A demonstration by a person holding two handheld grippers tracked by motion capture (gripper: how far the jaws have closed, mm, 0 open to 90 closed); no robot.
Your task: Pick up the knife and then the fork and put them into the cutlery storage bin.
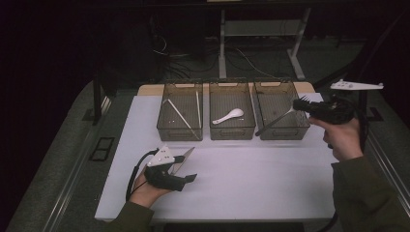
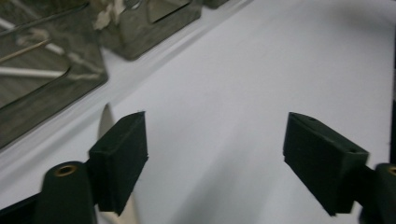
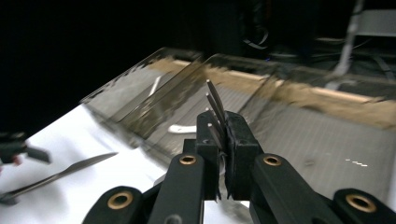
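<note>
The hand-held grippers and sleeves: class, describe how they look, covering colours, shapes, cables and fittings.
Each hand-held gripper, left and right, has a black pistol-like body topped by a grey three-cornered plate. A black cable loops from the left one. In the gripper views, the jaws are black arms with brass-coloured rivets, ending in blocky black pads. The person wears dark olive-green sleeves.

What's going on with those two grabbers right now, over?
Right gripper shut on fork, above right bin. Left gripper open, knife on table beside it. Nothing blocking.

Right gripper (image 1: 303, 103) clamps fork (image 1: 280, 119) over right bin (image 1: 281, 130); left gripper (image 1: 189, 164) on table beside knife (image 1: 183, 160)
</note>
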